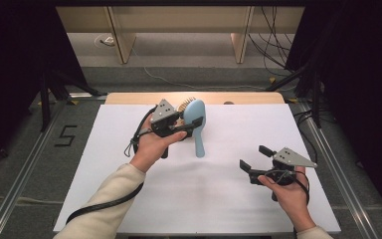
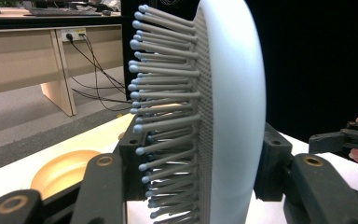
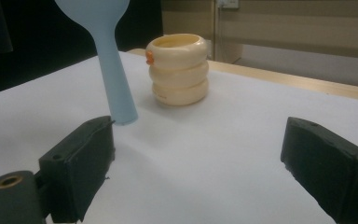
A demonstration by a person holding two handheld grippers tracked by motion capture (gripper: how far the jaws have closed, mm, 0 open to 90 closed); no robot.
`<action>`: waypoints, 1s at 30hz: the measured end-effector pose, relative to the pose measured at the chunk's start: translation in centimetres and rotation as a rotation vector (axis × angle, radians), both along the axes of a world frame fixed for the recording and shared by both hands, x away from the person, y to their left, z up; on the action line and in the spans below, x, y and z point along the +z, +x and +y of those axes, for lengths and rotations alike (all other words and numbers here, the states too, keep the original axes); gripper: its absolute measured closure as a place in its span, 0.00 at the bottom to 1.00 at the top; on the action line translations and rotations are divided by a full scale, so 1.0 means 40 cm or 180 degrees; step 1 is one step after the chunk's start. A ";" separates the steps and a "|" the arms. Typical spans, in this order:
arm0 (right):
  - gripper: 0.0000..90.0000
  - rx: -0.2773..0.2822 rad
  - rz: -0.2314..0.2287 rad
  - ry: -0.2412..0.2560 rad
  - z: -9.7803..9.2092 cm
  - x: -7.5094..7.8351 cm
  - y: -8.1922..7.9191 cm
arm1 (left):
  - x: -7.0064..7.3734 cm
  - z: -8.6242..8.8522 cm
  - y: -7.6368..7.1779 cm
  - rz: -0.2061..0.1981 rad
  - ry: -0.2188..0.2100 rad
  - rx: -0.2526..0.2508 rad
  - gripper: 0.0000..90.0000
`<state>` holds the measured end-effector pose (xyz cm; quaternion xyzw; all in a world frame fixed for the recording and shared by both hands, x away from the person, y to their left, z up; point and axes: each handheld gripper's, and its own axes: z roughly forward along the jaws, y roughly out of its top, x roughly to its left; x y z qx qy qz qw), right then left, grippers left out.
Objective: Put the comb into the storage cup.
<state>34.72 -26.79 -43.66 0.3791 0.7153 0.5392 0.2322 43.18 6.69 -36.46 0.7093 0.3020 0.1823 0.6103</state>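
The left gripper clamps the blue hairbrush by its head, handle tip on the white table near the far edge. The right gripper, jaws spread and empty, hovers over open tabletop; a cream ringed cup stands beyond.

A hairbrush is being held upright toward the far middle of the surface, its handle end touching it. A ringed cup is sitting behind the hairbrush.
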 end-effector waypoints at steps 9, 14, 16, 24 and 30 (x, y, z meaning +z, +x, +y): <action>0.12 -0.0085 0.0025 -0.0002 -0.038 -0.013 -0.024 | 0.010 0.000 0.009 0.0007 0.0017 -0.0001 0.55; 0.12 -0.0141 -0.0004 0.0007 -0.057 -0.016 -0.036 | 0.011 0.005 0.015 0.0004 0.0038 0.0015 0.55; 0.12 -0.0160 -0.0011 0.0016 -0.064 -0.016 -0.040 | 0.013 0.009 0.017 0.0016 0.0037 0.0028 0.55; 0.11 -0.0215 -0.0007 0.0018 -0.083 -0.022 -0.051 | 0.023 0.016 0.023 -0.0011 0.0055 0.0068 0.55; 0.11 -0.0254 -0.0002 0.0024 -0.095 -0.027 -0.056 | 0.028 0.021 0.027 -0.0019 0.0067 0.0080 0.55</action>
